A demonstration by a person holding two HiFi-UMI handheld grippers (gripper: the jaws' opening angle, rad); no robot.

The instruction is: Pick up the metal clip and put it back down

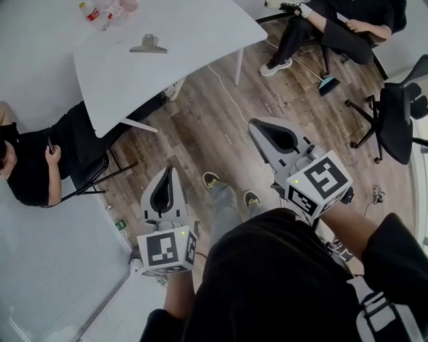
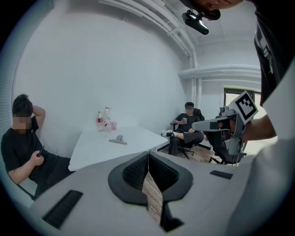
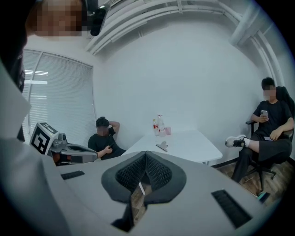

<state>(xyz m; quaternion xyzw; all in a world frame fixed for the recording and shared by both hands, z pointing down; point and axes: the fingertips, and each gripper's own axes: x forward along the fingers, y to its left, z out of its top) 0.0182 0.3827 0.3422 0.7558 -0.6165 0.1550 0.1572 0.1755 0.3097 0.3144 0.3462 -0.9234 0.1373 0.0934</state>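
Observation:
The metal clip (image 1: 148, 45) lies flat on the white table (image 1: 200, 27), far ahead of both grippers. From the left gripper view the clip (image 2: 119, 139) is small on the tabletop (image 2: 92, 150); the right gripper view also catches the clip (image 3: 162, 146) in the distance. My left gripper (image 1: 171, 170) hangs over the wood floor with its jaws shut and nothing between them (image 2: 148, 152). My right gripper (image 1: 254, 123) is also over the floor, shut and empty (image 3: 146, 152), a little nearer the table's corner.
Several bottles (image 1: 100, 10) stand at the table's far edge. One person sits left of the table (image 1: 27, 160), another on a chair at the far right (image 1: 334, 27). A black office chair (image 1: 394, 113) stands at the right. The table's legs (image 1: 239, 65) lie ahead.

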